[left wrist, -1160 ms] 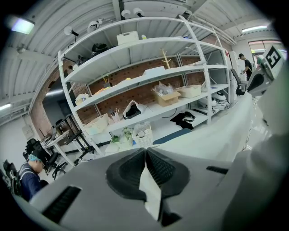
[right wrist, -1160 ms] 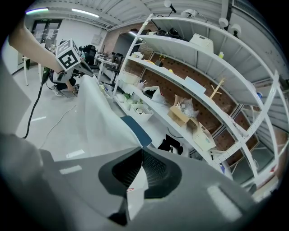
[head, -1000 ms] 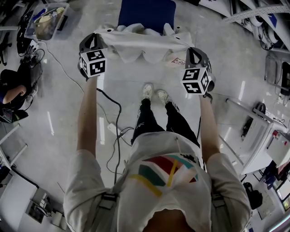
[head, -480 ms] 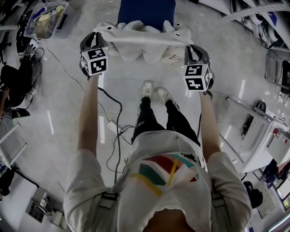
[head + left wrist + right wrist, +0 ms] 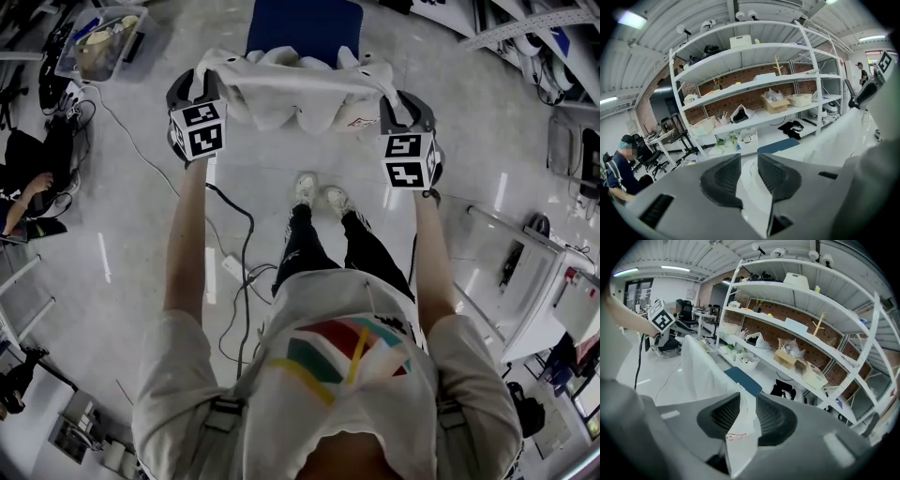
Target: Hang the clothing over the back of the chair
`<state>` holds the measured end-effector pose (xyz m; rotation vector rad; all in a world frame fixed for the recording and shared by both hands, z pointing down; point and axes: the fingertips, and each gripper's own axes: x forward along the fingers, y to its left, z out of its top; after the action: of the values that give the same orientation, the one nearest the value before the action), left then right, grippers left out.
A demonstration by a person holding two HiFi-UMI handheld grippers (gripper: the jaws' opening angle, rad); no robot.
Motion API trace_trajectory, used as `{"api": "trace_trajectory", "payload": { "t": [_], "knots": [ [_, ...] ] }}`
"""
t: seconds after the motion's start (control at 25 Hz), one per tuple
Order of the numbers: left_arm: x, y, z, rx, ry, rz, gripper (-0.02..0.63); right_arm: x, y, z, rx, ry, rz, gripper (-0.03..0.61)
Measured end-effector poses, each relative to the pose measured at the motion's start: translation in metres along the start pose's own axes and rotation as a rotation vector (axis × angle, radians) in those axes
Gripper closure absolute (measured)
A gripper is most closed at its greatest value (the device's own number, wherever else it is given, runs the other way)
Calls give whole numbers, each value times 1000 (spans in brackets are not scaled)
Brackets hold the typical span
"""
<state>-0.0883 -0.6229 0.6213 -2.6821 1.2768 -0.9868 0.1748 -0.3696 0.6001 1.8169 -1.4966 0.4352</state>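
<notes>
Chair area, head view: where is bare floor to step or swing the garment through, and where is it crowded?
Bare floor lies right of the blue chair, and left of the cable toward the seated person. Crowded: the garment across the chair's near side, the bin far left, the cable by the feet, frames at right.

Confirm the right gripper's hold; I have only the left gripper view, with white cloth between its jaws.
Observer: The right gripper is shut on the white garment at its other end.
Operator: Place the chair for me.
Observer: In the head view the blue chair sits just beyond the garment, midway between the two grippers.
Operator: Describe the span.
Observer: The top edge is stretched straight from the left gripper to the right one; the lower part hangs in folds.
</notes>
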Motion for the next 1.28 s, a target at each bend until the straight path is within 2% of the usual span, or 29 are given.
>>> {"api": "trace_trajectory", "payload": {
  "t": [0.24, 0.36, 0.44, 0.64, 0.92, 1.12, 1.28],
  "knots": [
    [-14, 2, 30, -32, -66, 21, 518, -15, -20, 14, 18, -43, -51, 503],
    [-28, 0, 56, -32, -115, 36, 574, -27, -31, 30, 2, -81, -81, 543],
    [-38, -2, 81, -22, -158, 37, 590, -36, -42, 47, 1, -118, -109, 566],
    [-69, -2, 164, -21, -320, 61, 598, -66, -77, 102, 28, -264, -195, 572],
    [-152, -20, 254, -26, -519, 75, 600, -142, -106, 164, 66, -474, -276, 572],
    [-210, -41, 277, -113, -581, 11, 600, -202, -104, 196, 88, -625, -281, 572],
    [-254, -56, 275, -147, -614, -10, 599, -229, -78, 201, 79, -680, -232, 572]
  ]
}}
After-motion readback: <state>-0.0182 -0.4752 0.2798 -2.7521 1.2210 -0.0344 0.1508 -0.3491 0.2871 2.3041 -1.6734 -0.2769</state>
